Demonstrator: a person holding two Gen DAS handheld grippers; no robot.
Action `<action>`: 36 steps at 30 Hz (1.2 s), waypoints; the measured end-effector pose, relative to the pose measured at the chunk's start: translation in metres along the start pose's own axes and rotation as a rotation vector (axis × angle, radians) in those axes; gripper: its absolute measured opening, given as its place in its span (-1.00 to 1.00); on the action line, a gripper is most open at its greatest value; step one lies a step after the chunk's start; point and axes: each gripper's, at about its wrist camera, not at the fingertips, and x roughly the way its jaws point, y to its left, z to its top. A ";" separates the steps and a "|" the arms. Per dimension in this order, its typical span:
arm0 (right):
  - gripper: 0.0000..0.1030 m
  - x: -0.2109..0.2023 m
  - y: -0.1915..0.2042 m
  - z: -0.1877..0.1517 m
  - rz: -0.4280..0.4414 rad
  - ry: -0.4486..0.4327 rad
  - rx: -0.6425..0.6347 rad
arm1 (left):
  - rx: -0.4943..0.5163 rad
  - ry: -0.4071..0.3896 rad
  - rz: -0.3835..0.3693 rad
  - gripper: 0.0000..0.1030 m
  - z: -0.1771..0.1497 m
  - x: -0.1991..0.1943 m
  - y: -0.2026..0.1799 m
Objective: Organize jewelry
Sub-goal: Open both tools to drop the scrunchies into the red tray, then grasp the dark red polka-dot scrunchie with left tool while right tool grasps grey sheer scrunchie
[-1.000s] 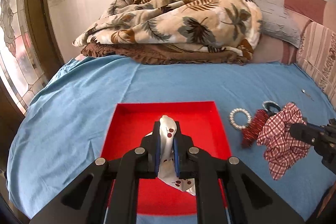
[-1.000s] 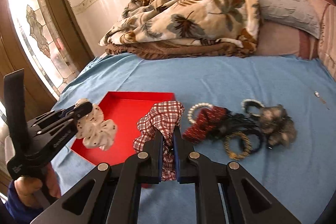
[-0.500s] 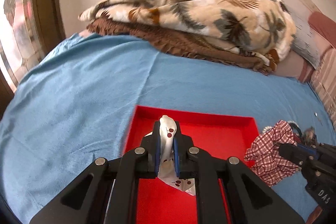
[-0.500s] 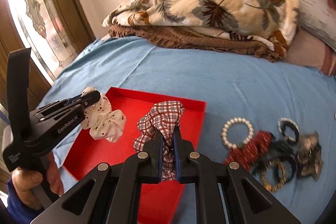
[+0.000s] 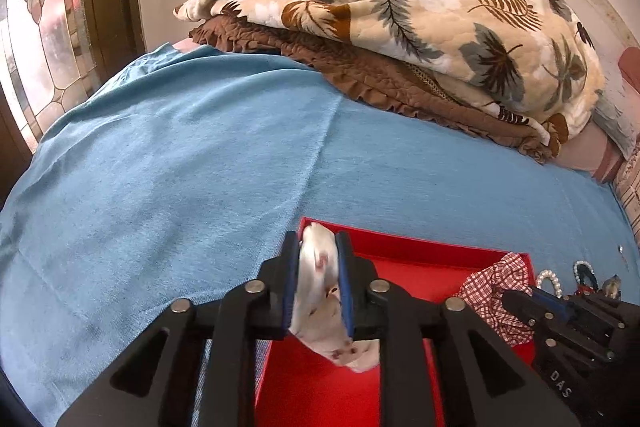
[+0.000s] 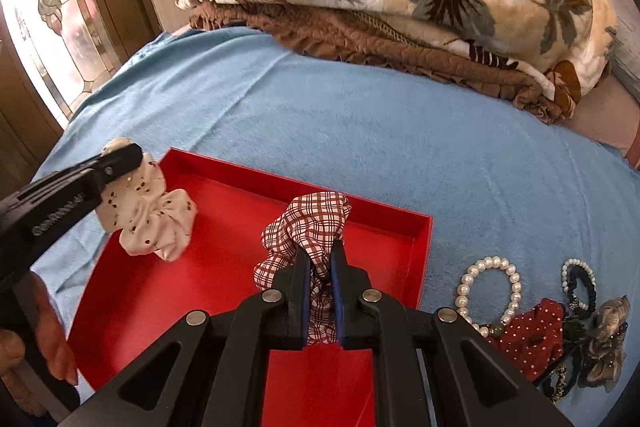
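Note:
A red tray [image 6: 224,195] [image 5: 420,263] lies on the blue bedsheet. My left gripper [image 5: 318,241] [image 6: 120,153] is shut on a white scrunchie with dark red spots [image 5: 320,291] [image 6: 152,215] and holds it over the tray's left side. My right gripper [image 6: 320,247] [image 5: 516,297] is shut on a red-and-white checked scrunchie [image 6: 312,223] [image 5: 494,287] and holds it above the tray's middle. A pearl bracelet [image 6: 490,287], a red dotted scrunchie [image 6: 534,339], dark hair ties [image 6: 580,283] and a grey-brown scrunchie [image 6: 606,343] lie on the sheet right of the tray.
A folded leaf-print blanket [image 5: 400,11] on a brown quilt [image 5: 360,67] fills the back of the bed. A stained-glass window [image 5: 40,15] and wooden frame stand at the left. A hand [image 6: 48,339] holds the left gripper's handle. Bare blue sheet [image 5: 180,167] spreads beyond the tray.
Both grippers have moved left with their scrunchies. The checked scrunchie now hangs over the tray, and the white one sits nearer the tray's left edge.

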 end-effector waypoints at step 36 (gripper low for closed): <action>-0.08 -0.129 -0.104 -0.098 -0.081 -0.130 0.120 | 0.169 -0.135 0.014 0.39 -0.065 -0.091 -0.050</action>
